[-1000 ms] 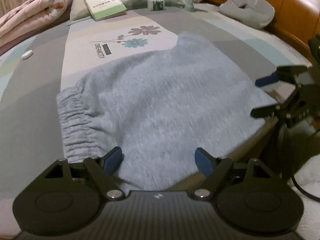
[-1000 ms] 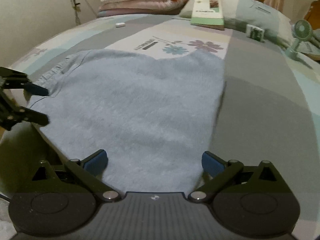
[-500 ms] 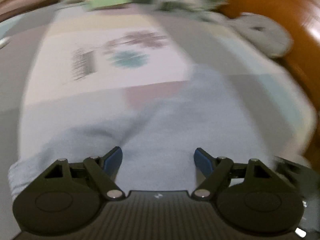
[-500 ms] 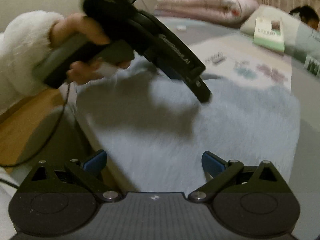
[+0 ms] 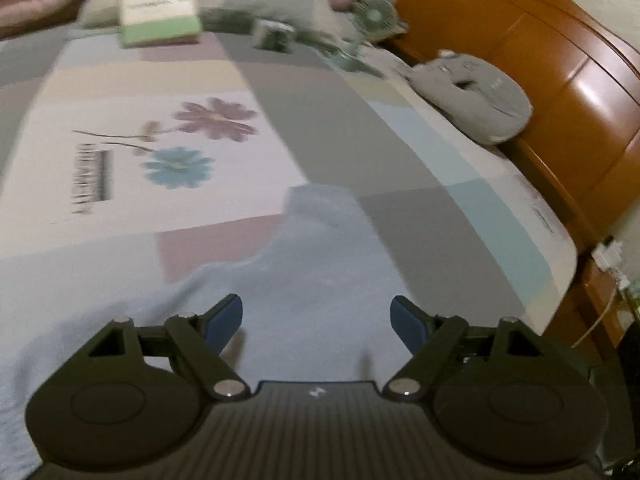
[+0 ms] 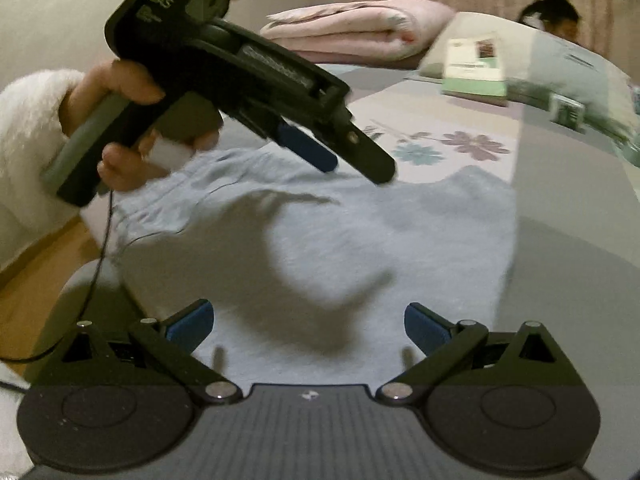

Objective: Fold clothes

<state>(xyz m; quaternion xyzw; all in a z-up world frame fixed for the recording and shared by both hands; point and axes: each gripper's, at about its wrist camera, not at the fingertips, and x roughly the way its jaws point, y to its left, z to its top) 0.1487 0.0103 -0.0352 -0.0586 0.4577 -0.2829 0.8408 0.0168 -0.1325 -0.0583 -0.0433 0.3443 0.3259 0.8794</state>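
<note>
1. Light blue fleece garment [image 6: 352, 248] lying flat on the bed sheet [image 5: 320, 104], near the edge of the bed, with a dark shadow on its middle.
2. In the left wrist view, same garment [image 5: 304, 280] spread under the tool, with one pointed end reaching up onto the sheet.
3. Left gripper [image 5: 318, 316] wide open, blue pads far apart, holding nothing, just above the blue cloth.
4. From the right wrist view, left gripper [image 6: 356, 160] up in the air over the garment, not touching it, held by a hand [image 6: 132, 128] in a fluffy white sleeve [image 6: 28, 128].
5. Right gripper [image 6: 308, 324] also wide open, nothing between its blue pads, low over the near edge of the garment.
6. Cannot tell if the right pads touch the cloth.
7. Farther back on the bed: a green and white book [image 5: 158, 14] on a pillow, a small box [image 5: 274, 36], a small green fan [image 5: 374, 10], and a gray neck pillow [image 5: 476, 98] beside the brown wooden headboard [image 5: 540, 60].
8. Folded pink blanket [image 6: 356, 30] at the far side of the bed.
</note>
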